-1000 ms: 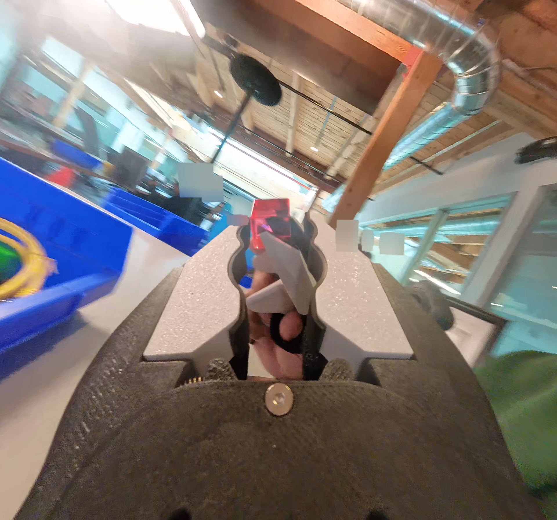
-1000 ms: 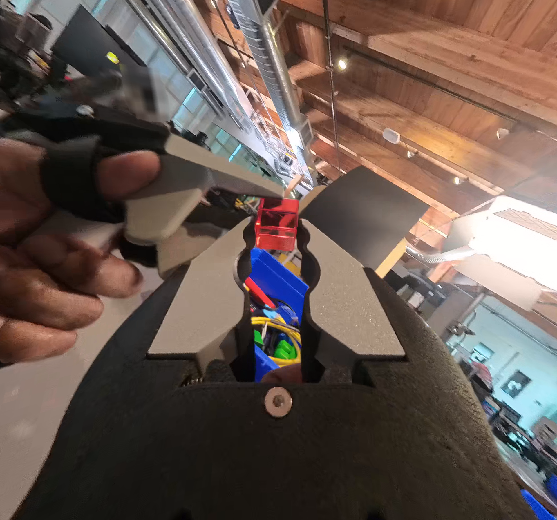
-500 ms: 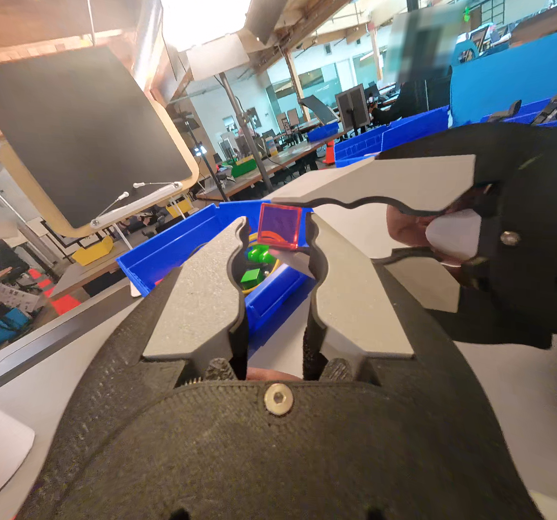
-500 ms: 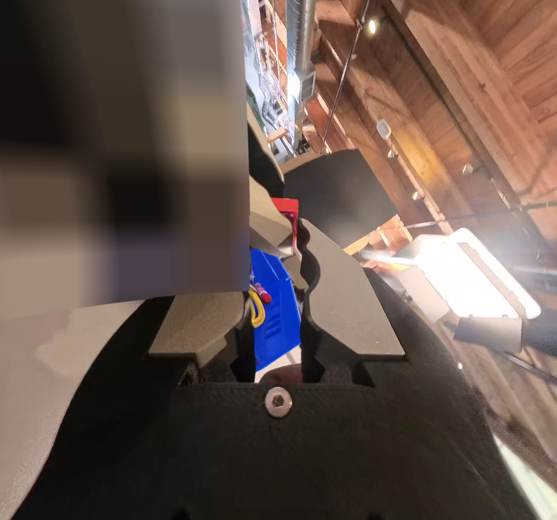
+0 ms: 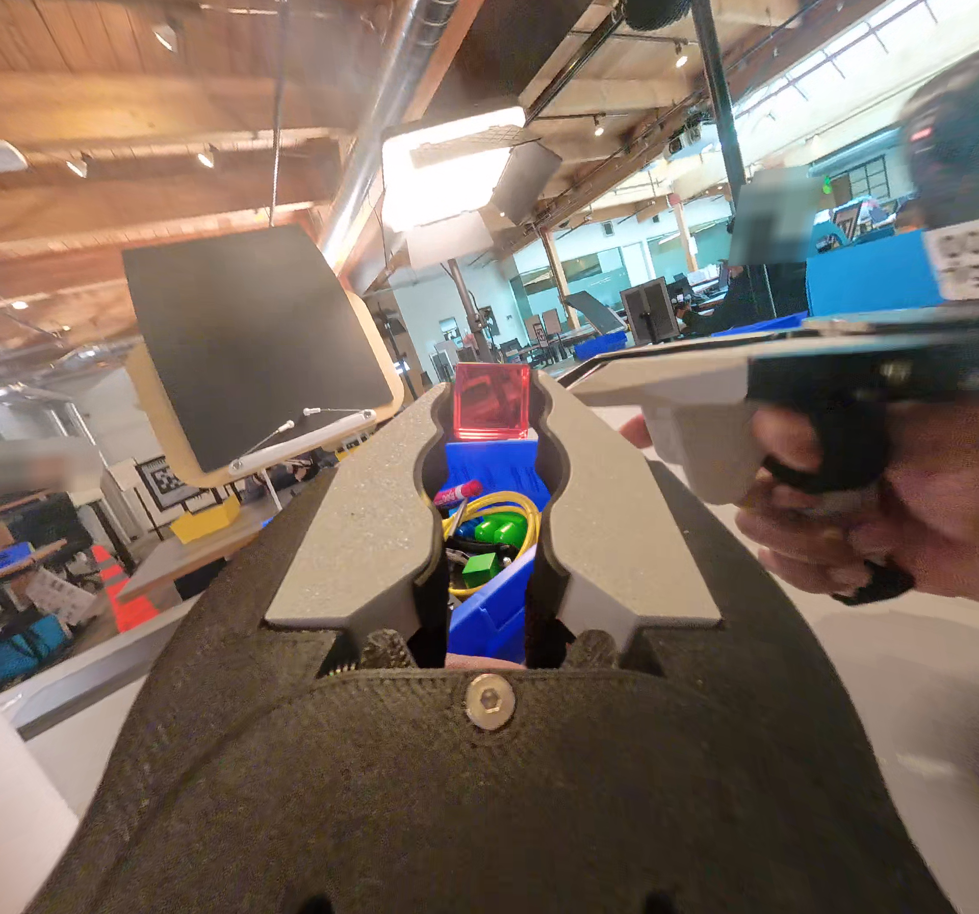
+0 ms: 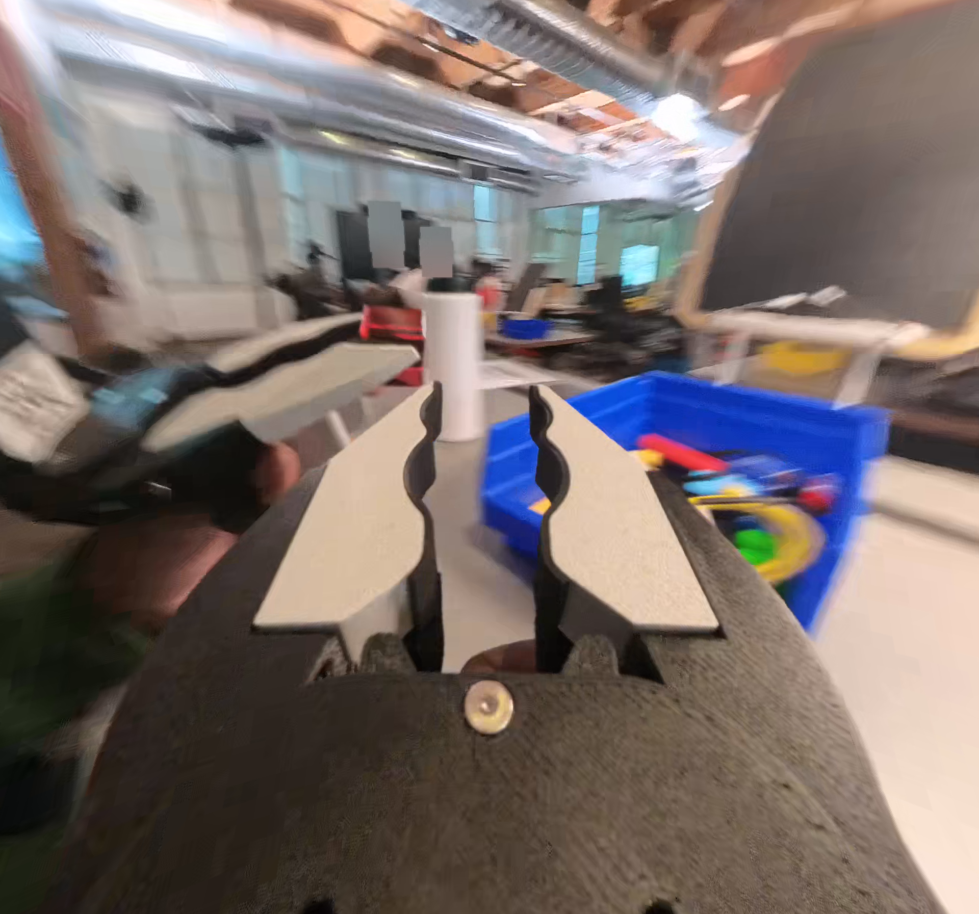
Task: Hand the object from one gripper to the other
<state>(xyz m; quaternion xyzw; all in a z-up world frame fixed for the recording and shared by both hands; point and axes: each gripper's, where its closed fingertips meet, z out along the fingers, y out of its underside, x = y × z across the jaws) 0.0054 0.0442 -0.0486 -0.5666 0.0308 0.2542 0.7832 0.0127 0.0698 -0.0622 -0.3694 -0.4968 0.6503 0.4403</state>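
The left gripper [image 5: 492, 406] clamps the translucent red cube [image 5: 491, 401] at its jaw tips, while the right gripper [image 6: 482, 412], jaws parted and empty, sits beside it.

Blue bin [image 6: 688, 412] right of the fingers, holding yellow cable [image 6: 789, 533], green blocks [image 5: 495, 528] and marker [image 5: 458, 492]; white cylinder [image 6: 453, 359] upright beyond fingertips.

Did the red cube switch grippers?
Yes. The red cube left the right gripper, now open beside the blue bin, for the left gripper.
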